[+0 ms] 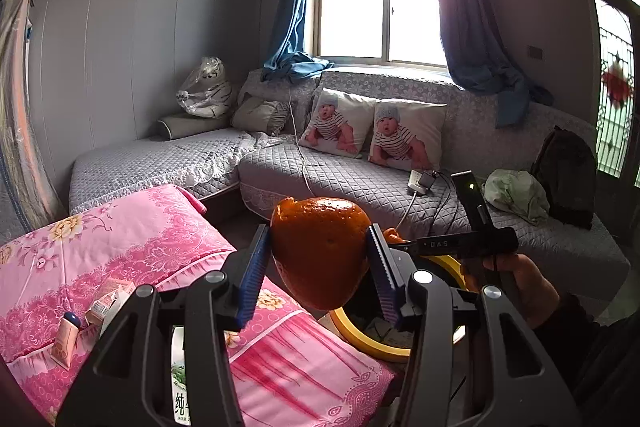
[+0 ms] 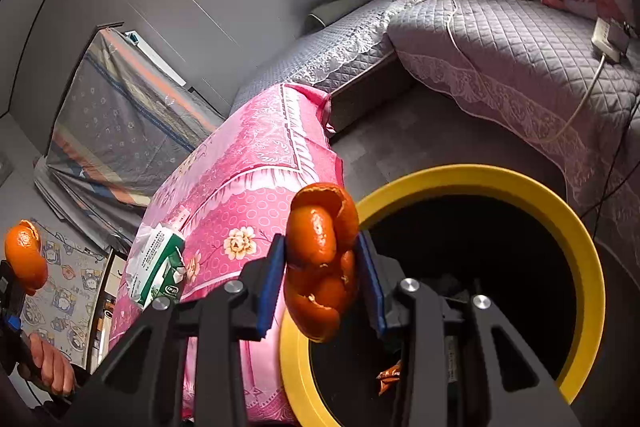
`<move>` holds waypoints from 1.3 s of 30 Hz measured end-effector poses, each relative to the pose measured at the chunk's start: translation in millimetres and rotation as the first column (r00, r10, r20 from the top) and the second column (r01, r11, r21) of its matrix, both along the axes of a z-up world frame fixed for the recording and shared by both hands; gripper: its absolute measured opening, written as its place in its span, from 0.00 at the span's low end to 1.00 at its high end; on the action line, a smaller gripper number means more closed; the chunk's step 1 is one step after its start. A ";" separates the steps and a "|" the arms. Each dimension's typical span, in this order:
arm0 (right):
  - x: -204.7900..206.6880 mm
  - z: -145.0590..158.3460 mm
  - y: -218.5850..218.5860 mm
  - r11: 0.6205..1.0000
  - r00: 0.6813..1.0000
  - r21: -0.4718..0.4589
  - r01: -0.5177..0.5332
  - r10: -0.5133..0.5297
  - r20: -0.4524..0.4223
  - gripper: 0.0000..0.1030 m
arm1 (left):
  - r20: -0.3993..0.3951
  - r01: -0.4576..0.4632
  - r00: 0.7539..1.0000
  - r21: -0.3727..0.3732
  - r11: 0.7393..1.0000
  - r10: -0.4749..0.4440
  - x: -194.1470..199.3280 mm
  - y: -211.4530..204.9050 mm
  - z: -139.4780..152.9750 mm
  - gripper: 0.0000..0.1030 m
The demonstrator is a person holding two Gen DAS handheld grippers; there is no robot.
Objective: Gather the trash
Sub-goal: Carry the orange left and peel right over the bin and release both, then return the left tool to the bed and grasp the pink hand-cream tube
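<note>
Orange peel (image 1: 320, 255), one large curved piece, clamped between the blue pads of the left tool (image 1: 320, 267), jaws partly closed and pressing on both sides. Seen from the left wrist: held above and just left of the yellow-rimmed bin (image 1: 370, 341), over the edge of the pink floral worktop (image 1: 132, 239). Small cartons (image 1: 106, 305) on that cloth, well left of the bin. Right tool's black body beyond the bin, gripped by a hand (image 1: 520, 281). Grey quilted sofa (image 1: 340, 183) behind.

Seen from the right wrist: second curled orange peel (image 2: 322, 259) pinched between the pads of the right tool (image 2: 322, 279), jaws narrowed onto it, hanging over the left rim of the bin (image 2: 540, 199). Scrap of orange wrapper (image 2: 389, 375) inside the dark bin. Green and white carton (image 2: 158, 269) on the worktop, left of the bin. Left tool with its peel far left of the bin.
</note>
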State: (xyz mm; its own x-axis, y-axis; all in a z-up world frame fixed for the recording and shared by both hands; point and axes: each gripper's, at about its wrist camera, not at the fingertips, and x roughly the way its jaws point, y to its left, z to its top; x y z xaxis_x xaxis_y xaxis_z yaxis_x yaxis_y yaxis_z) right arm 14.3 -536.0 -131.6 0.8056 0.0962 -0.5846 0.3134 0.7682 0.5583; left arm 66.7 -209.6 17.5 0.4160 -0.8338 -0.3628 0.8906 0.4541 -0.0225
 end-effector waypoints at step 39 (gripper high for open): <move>-149.4 5.9 -68.4 0.896 0.887 0.033 0.443 -0.443 0.129 0.70 | -0.215 0.153 0.971 0.244 0.958 -0.101 14.5 -173.5 -107.4 0.87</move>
